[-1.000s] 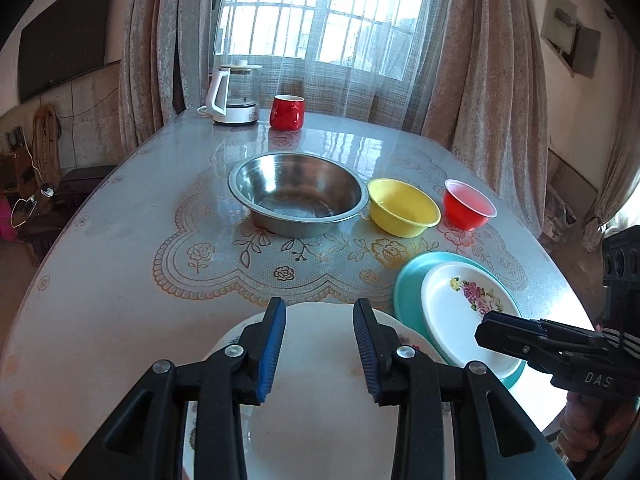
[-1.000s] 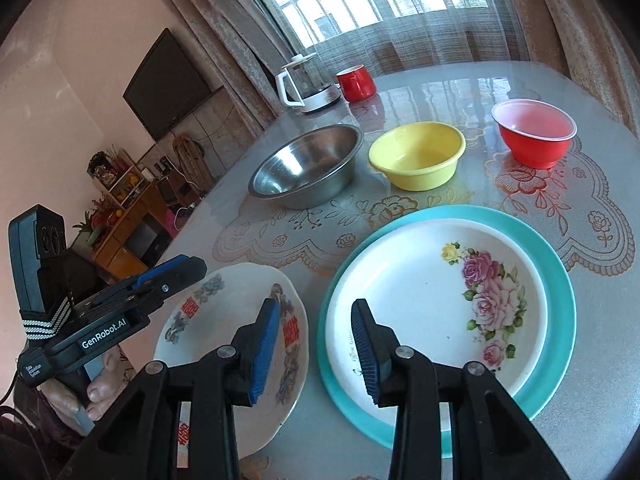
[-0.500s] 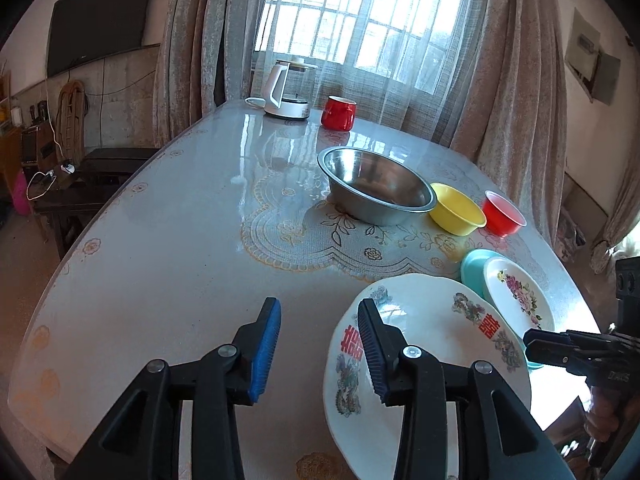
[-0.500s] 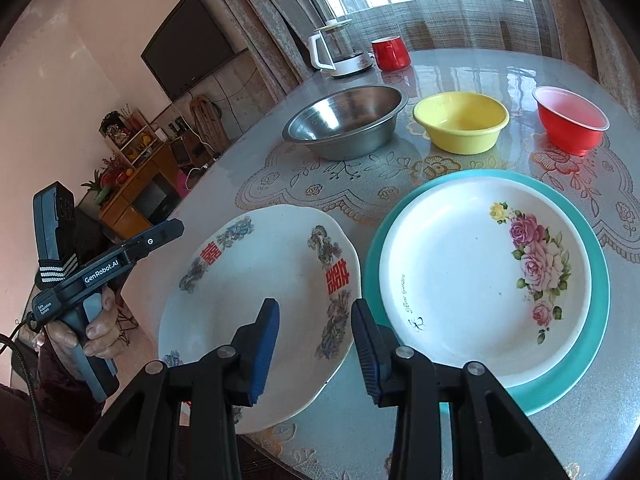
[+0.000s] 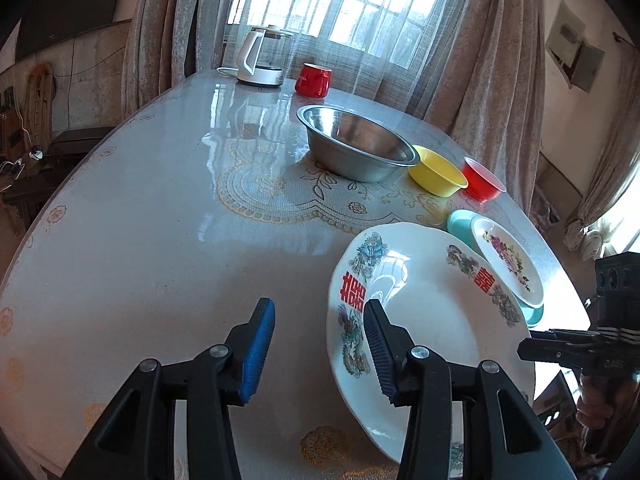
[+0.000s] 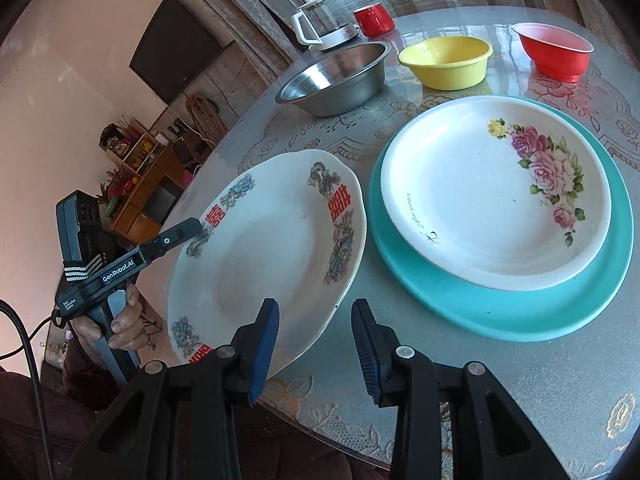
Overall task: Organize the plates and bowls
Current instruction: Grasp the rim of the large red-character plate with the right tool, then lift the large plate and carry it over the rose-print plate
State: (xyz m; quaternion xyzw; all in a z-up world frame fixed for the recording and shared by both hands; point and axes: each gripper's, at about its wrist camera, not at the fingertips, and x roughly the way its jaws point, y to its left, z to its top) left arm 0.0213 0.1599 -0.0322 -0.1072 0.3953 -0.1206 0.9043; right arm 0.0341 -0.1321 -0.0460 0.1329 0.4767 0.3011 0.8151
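Note:
A white plate with red characters (image 5: 424, 320) (image 6: 272, 248) lies at the table's near edge and overhangs it. My left gripper (image 5: 318, 350) is at its left rim. Its jaws are opening, with the rim under the right finger and no pad pressing. My right gripper (image 6: 316, 344) is open at the plate's near right rim, which sits in the gap. A floral plate (image 6: 496, 200) rests on a teal plate (image 6: 500, 316) to the right. Behind them stand a steel bowl (image 6: 336, 76), a yellow bowl (image 6: 448, 60) and a red bowl (image 6: 556, 56).
A white kettle (image 5: 260, 56) and a red mug (image 5: 314, 80) stand at the table's far end by the curtained window. A hand (image 6: 120, 320) holds the left gripper's handle off the table's near edge. Bare tabletop (image 5: 160, 240) stretches left of the plates.
The left gripper has shifted from above the white plate to its left rim, sunk, and widened its jaws. The right gripper has dropped and moved left from the teal plate toward the white plate.

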